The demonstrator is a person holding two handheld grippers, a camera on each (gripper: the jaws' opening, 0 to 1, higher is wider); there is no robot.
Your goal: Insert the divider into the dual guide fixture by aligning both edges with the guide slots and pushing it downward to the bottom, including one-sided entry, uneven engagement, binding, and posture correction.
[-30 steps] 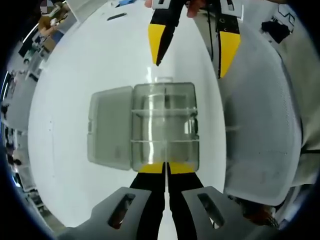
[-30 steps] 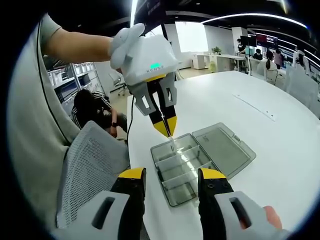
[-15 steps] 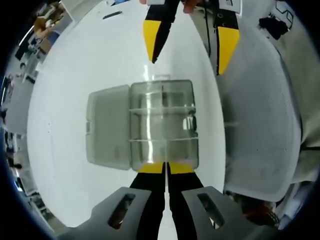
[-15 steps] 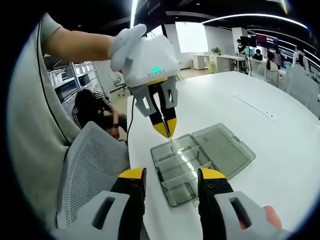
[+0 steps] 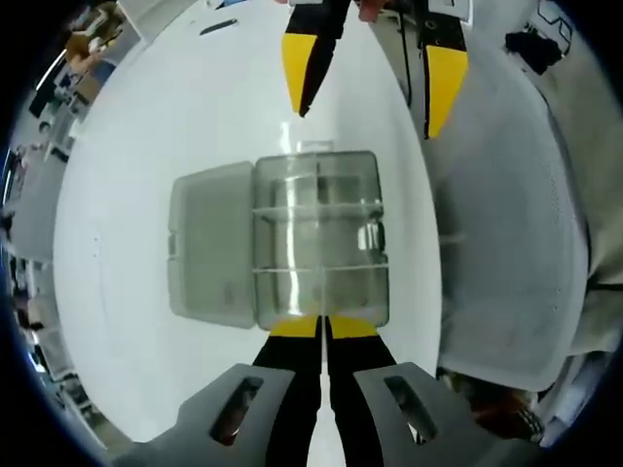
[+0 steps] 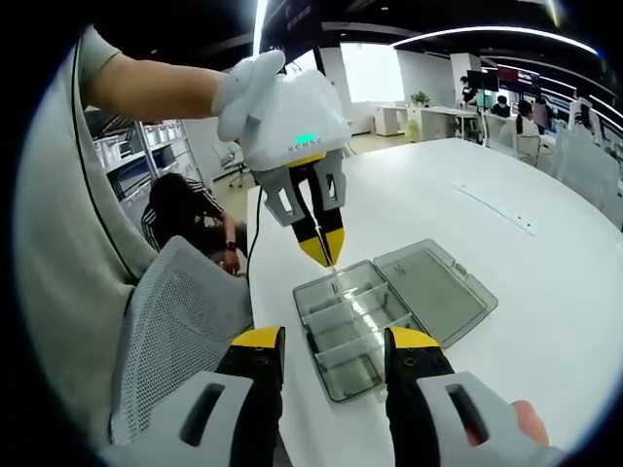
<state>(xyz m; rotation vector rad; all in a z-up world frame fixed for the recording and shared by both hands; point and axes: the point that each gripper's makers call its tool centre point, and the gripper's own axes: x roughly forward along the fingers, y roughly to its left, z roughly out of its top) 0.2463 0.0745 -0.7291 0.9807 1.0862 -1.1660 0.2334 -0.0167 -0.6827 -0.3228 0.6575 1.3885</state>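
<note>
Little moved | left claw (image 6: 319, 248) closed on clear divider (image 6: 334, 279) | right claw (image 6: 331, 342) open, empty | smoky compartment box (image 5: 321, 238)

A broad white worktop (image 6: 467, 209) fills the centre and right of the right gripper view. A grey mesh chair back (image 6: 170, 321) stands at lower left. Shelving (image 6: 136, 151) lines the left. Curved ceiling light strips (image 6: 487, 34) run across the dark top right, above a bright window (image 6: 375, 68) and distant desks (image 6: 419, 122) with seated people (image 6: 526, 115).
</note>
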